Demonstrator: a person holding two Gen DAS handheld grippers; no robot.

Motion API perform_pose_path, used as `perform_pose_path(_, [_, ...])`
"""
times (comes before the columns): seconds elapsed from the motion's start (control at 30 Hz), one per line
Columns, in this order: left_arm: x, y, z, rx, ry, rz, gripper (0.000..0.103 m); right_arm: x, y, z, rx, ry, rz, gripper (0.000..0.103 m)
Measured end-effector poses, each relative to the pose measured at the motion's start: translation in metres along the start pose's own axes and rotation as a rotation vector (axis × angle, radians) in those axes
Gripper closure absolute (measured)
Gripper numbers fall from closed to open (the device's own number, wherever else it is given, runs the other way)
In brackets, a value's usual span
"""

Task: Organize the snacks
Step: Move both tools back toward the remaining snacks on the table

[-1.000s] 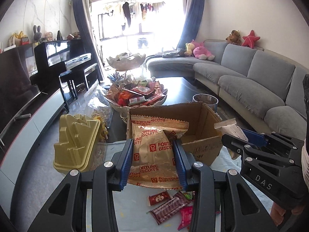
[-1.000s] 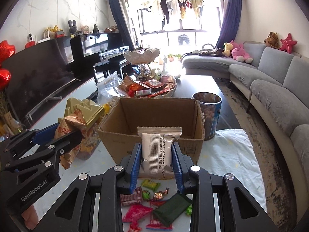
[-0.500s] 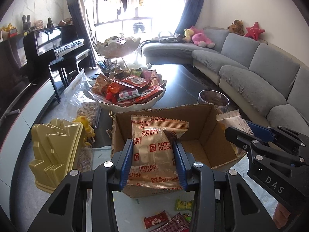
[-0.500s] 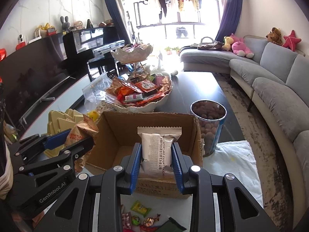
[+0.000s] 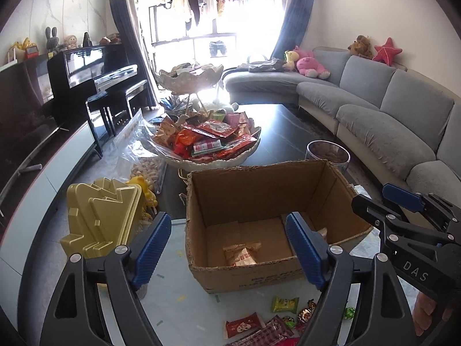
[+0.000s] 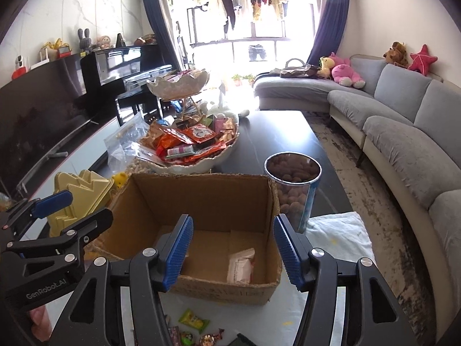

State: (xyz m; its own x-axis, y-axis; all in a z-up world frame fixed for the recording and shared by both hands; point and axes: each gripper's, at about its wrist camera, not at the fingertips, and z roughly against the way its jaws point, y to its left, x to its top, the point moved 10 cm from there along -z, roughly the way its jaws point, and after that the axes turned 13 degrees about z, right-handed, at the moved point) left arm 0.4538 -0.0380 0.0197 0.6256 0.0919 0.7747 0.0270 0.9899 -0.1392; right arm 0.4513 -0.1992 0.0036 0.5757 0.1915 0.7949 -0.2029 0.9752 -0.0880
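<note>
Once both jaws were opening with nothing between them, the left gripper (image 5: 227,252) and right gripper (image 6: 232,249) had dropped their packets, the biscuit packet (image 5: 241,255) and pale packet (image 6: 240,266) lying inside the cardboard box (image 5: 259,190) (loose sweets (image 5: 283,305) remained outside).

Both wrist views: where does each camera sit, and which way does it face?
Left wrist: on the left gripper, angled down into the open brown cardboard box; its jaws are opening, empty; the right gripper shows at right.
Right wrist: on the right gripper, same downward angle; jaws opening, empty; the left gripper shows at left.
Shared: the box, white scalloped snack bowl, gold plastic tray, grey sofa.
</note>
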Motion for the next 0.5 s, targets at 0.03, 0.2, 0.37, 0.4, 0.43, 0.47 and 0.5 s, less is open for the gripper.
perform_pose_path(0.03, [-0.002, 0.000, 0.005, 0.003, -0.005, -0.002, 0.017, -0.002, 0.001, 0.004, 0.003, -0.006, 0.000, 0.044])
perform_pose_path(0.2, [-0.010, -0.002, 0.038, 0.009, -0.054, -0.027, 0.013, -0.013, 0.008, 0.028, 0.021, -0.033, 0.002, 0.041])
perform_pose_path(0.37, [-0.023, -0.002, 0.068, -0.004, -0.087, -0.021, 0.012, -0.024, 0.015, 0.056, 0.014, -0.067, 0.021, 0.040])
perform_pose_path(0.4, [-0.027, -0.002, 0.074, -0.010, -0.091, -0.019, 0.011, -0.026, 0.016, 0.063, 0.011, -0.076, 0.028, 0.040])
perform_pose_path(0.43, [-0.031, -0.001, 0.079, -0.014, -0.093, -0.018, 0.011, -0.028, 0.018, 0.068, 0.009, -0.083, 0.034, 0.040])
perform_pose_path(0.47, [-0.035, -0.001, 0.084, -0.018, -0.095, -0.015, 0.011, -0.030, 0.020, 0.074, 0.008, -0.091, 0.039, 0.039])
perform_pose_path(0.5, [-0.039, -0.001, 0.089, -0.022, -0.098, -0.013, 0.011, -0.033, 0.022, 0.080, 0.008, -0.097, 0.044, 0.037])
